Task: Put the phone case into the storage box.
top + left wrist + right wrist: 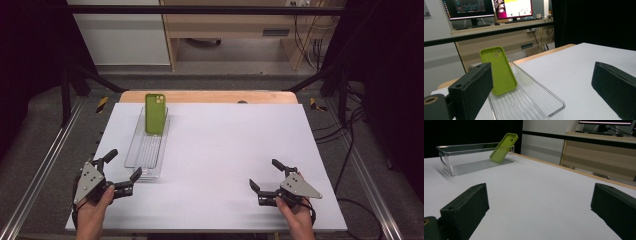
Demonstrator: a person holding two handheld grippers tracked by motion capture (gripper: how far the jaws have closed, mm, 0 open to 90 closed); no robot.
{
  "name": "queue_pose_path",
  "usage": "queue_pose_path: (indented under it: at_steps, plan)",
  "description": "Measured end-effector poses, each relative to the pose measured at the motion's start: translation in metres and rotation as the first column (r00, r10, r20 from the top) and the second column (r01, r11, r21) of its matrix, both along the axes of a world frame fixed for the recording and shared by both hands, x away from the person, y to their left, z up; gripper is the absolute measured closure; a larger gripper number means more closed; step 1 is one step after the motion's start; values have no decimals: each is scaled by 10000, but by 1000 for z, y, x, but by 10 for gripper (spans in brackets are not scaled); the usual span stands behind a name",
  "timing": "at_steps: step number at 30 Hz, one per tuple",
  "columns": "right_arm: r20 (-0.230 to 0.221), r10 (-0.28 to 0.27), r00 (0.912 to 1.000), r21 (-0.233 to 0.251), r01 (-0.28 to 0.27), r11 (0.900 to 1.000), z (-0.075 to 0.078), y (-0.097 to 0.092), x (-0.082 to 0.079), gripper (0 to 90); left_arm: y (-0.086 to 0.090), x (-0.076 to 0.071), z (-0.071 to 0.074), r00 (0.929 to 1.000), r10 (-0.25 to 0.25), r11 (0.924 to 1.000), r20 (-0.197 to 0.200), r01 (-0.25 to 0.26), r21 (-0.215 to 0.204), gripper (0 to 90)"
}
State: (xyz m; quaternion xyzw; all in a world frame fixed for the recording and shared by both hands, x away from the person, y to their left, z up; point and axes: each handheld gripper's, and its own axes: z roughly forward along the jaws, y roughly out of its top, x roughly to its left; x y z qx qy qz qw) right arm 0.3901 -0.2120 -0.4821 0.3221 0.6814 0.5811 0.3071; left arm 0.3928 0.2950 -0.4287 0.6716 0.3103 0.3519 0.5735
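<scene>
A green phone case (155,113) (499,71) (504,147) leans tilted against the far end of a clear plastic tray (143,154) (536,100) (461,157) at the table's left. My left gripper (122,164) (541,87) is open at the near left, just short of the tray's near end, with nothing between its jaws. My right gripper (266,174) (539,205) is open at the near right, resting low over bare white table, well apart from the tray.
The white table top (225,150) has a wooden strip (210,96) along its far edge. Metal frame rails (45,160) run along both sides. Beyond the table stand a wooden desk (499,37) with monitors (512,7) and hanging cables.
</scene>
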Motion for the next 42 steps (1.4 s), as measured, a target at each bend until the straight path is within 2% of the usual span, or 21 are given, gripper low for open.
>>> queue_pose_path:
  at_steps: [17, 19, 29, 32, 34, 42]
  plan:
    - [32, 14, 10000, 27, -14, 10000, 0, 0, 0, 17, 0, -2, -11, 9998, 140, 9997, -136, -137, 205, 30]
    - [26, 4, 10000, 23, -4, 10000, 0, 0, 0, 18, 1, -2, -12, 10000, 42, 9999, -90, -41, 126, 30]
    - [5, -1, 10000, 31, 1, 10000, 0, 0, 0, 17, 6, -3, -21, 9991, 212, 9998, -373, -214, -54, 30]
    - [3, -5, 10000, 43, 5, 10000, 0, 0, 0, 17, 9, -3, -23, 9987, 405, 9990, -298, -410, -151, 30]
    - [-19, -6, 10000, 39, 6, 10000, 0, 0, 0, 17, 12, -1, -24, 9984, 517, 9975, -210, -526, -463, 30]
    - [-19, -92, 10000, 140, 92, 9999, 0, -2, 0, 17, 8, 3, -27, 9996, 269, 9981, -51, -271, -558, 30]
